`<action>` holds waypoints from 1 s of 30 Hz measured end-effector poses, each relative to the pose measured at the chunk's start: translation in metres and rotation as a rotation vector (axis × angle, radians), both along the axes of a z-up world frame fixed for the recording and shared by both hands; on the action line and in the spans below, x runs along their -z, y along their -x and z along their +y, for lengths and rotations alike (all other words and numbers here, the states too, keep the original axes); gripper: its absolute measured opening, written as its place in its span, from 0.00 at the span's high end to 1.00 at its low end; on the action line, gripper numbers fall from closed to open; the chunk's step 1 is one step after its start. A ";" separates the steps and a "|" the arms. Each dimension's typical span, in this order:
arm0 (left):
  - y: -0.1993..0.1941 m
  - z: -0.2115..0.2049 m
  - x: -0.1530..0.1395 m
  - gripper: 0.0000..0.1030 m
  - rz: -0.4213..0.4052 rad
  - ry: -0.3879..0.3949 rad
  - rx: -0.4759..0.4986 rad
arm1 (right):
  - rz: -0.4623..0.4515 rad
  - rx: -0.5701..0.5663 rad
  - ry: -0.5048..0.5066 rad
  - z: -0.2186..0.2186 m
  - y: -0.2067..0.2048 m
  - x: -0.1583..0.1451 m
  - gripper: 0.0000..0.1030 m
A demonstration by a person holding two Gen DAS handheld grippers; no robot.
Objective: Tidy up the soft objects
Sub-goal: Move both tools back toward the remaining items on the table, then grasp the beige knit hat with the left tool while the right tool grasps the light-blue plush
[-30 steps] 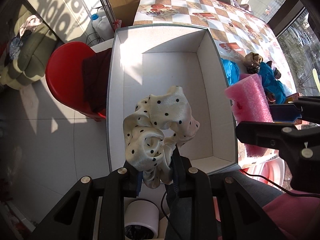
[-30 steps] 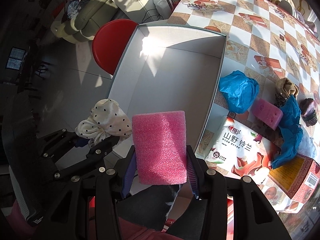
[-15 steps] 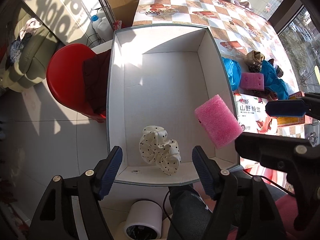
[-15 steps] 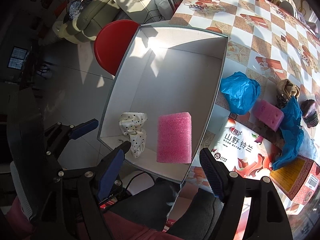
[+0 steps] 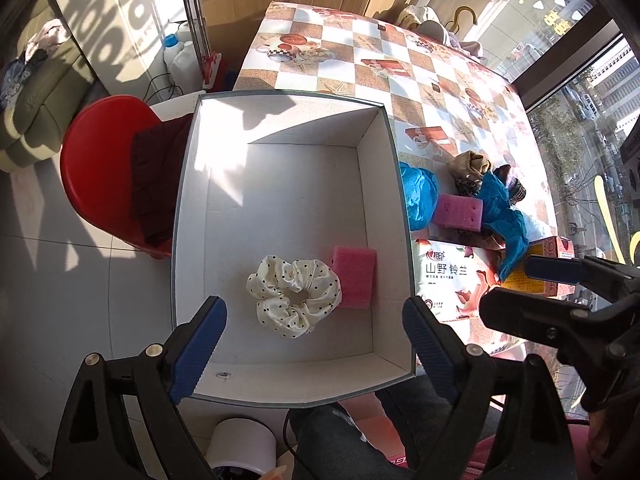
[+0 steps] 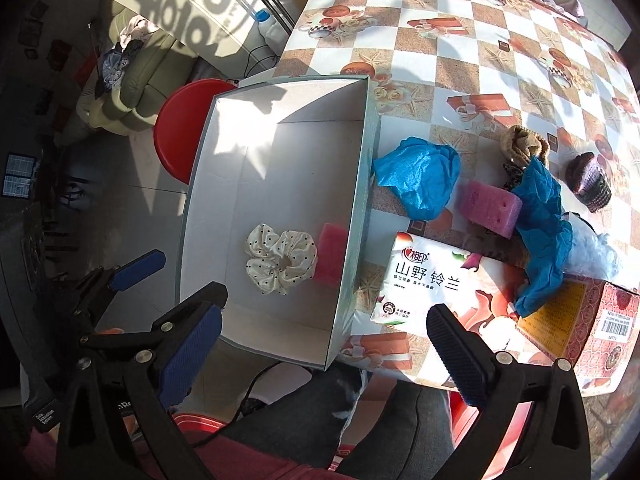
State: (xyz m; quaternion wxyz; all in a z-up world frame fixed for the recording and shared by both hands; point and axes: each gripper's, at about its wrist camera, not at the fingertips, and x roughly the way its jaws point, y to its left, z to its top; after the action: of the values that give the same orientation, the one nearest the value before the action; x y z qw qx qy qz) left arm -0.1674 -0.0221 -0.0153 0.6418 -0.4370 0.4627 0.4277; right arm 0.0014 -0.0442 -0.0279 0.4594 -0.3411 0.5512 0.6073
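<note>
The left tool [image 5: 314, 328] has just been opening and stands wide, nothing between its blue pads; the right tool [image 6: 324, 330] likewise spread wide and empty. The dotted cream scrunchie [image 5: 294, 294] and a pink foam block [image 5: 355, 276] lie touching on the floor of the white box [image 5: 384, 208], toward its near right corner. Only the right view shows the tissue pack [image 6: 440, 280] whole on the worktop [image 6: 460, 60], and the dark knit piece [image 6: 592, 184] clear of the blue cloth.
</note>
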 end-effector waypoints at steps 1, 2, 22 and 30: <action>-0.008 0.003 -0.002 0.11 0.000 -0.004 0.019 | 0.011 0.035 -0.005 -0.001 -0.011 -0.003 0.00; -0.017 0.006 -0.005 0.11 -0.001 -0.008 0.041 | 0.018 0.071 -0.014 -0.002 -0.023 -0.006 0.00; -0.239 0.115 0.054 0.11 0.016 0.192 0.290 | 0.056 0.680 0.057 -0.057 -0.304 0.005 0.00; -0.292 0.141 0.107 0.11 0.057 0.348 0.269 | 0.159 0.701 0.182 -0.061 -0.339 0.063 0.00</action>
State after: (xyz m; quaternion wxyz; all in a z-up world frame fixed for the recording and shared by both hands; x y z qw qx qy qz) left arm 0.1250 0.1192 -0.1221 0.5947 -0.4631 0.6016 0.2644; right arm 0.3405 -0.1054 -0.0914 0.5631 -0.1226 0.7203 0.3862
